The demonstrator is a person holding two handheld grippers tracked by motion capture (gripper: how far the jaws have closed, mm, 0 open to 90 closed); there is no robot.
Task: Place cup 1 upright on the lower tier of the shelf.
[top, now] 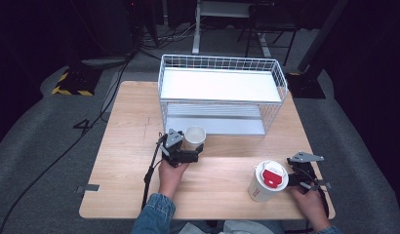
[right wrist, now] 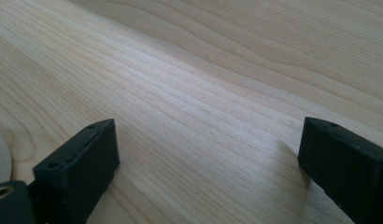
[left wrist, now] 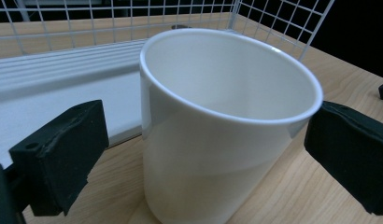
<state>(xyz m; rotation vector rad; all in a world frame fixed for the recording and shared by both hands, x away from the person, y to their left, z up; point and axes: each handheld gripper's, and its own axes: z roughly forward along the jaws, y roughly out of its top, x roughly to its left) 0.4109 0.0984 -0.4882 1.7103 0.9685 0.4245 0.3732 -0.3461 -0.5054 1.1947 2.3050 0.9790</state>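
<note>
Open white ceramic-looking mug (left wrist: 217,130) upright on wooden table (top: 125,146) before wire rack (top: 222,92), between left gripper's (left wrist: 199,154) spread jaws, right pad maybe touching; likely rigid, smooth, breakable; best pinched mid-wall.

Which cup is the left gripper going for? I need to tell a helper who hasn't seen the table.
Find the white wire rack at the far side of the wooden table. Just in front of its left corner stands the white cup, between the left gripper's open jaws. Unlike the lidded cup with a red patch, it is plain and open-topped.
</note>
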